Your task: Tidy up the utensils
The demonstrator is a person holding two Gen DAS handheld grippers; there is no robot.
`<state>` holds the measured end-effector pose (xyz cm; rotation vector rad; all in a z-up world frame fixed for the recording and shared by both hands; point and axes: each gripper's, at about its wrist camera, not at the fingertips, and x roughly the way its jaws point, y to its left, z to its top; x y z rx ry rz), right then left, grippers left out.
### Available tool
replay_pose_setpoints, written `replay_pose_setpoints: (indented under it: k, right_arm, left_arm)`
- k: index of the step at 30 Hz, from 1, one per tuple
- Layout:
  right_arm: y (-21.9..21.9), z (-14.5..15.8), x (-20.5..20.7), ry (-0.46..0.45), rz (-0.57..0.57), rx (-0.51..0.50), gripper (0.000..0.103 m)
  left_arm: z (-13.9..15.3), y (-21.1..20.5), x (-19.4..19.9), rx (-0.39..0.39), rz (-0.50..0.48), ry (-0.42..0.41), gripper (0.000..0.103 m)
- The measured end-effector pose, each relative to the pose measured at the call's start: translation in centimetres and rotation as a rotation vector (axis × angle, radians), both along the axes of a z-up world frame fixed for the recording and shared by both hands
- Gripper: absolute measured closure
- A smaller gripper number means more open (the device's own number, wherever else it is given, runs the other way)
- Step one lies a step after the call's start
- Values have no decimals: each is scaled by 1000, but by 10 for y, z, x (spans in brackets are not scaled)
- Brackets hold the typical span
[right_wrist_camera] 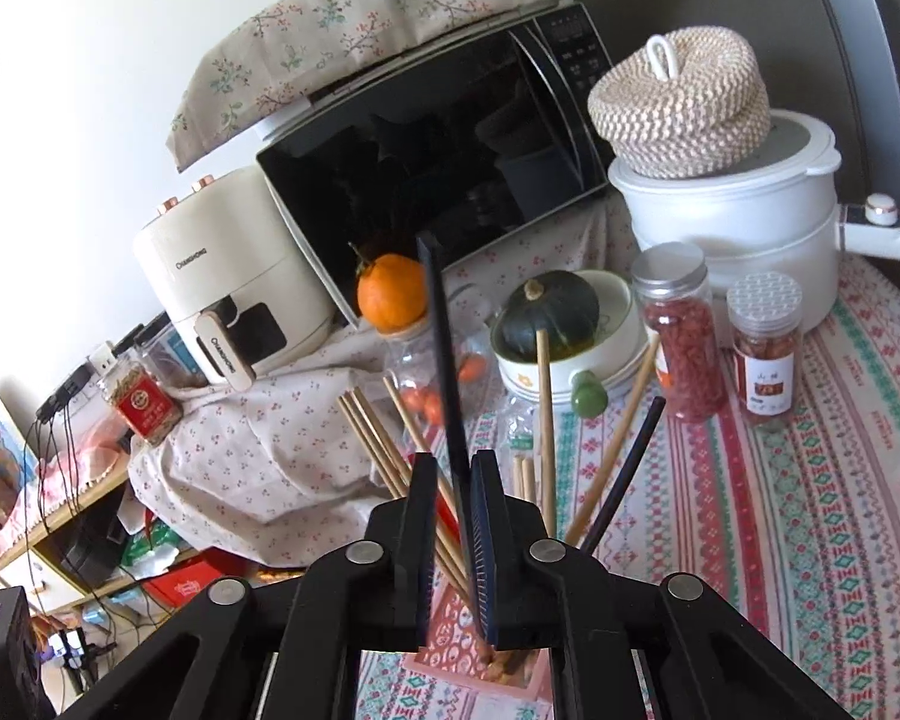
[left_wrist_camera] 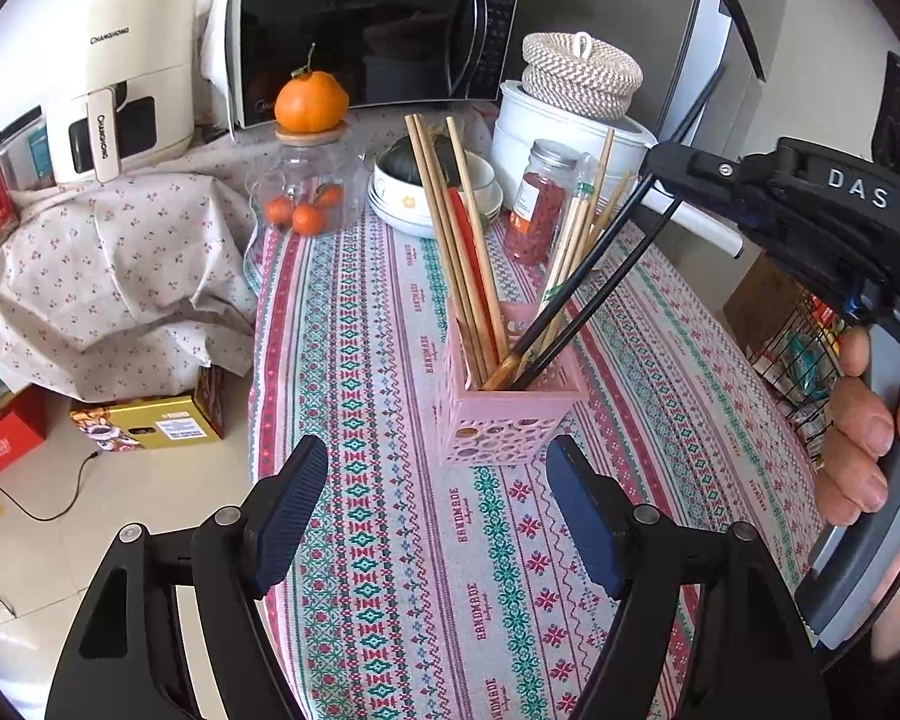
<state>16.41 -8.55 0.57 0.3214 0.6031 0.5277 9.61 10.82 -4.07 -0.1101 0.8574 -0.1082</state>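
Gripping black chopstick (right_wrist_camera: pixel 444 372) above holder (left_wrist_camera: pixel 510 414)

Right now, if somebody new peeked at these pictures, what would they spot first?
Probably the pink perforated plastic holder in the middle of the patterned tablecloth, bristling with wooden chopsticks. The right gripper is shut on a black chopstick above it, while the left gripper waits open in front of the holder. Behind, a bright orange sits on a clear jar's lid.

Bright daylight, sharp focus, fisheye-bent edges.
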Motion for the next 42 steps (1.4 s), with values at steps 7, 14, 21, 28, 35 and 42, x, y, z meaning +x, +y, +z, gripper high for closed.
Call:
replay_pose_setpoints:
  k: [7, 14, 21, 28, 35, 42]
  right_arm:
    - [-20, 9, -11, -40, -55, -14, 16]
    - [-61, 24, -38, -32, -178, -72, 0]
    - [-102, 38, -89, -35, -278, -258, 0]
    - [-123, 56, -161, -99, -336, -349, 0]
    - [-119, 67, -211, -201, -372, -378, 0]
    - [-113, 71, -224, -254, -381, -382, 0]
  left_arm:
    - [3, -10, -6, 40, 1, -5, 5]
    - [17, -29, -24, 79, 18, -35, 0]
    - [56, -54, -60, 74, 27, -105, 0]
    - [90, -82, -111, 50, 22, -196, 0]
    - [111, -102, -151, 73, 19, -289, 0]
    - [115, -101, -165, 87, 63, -341, 0]
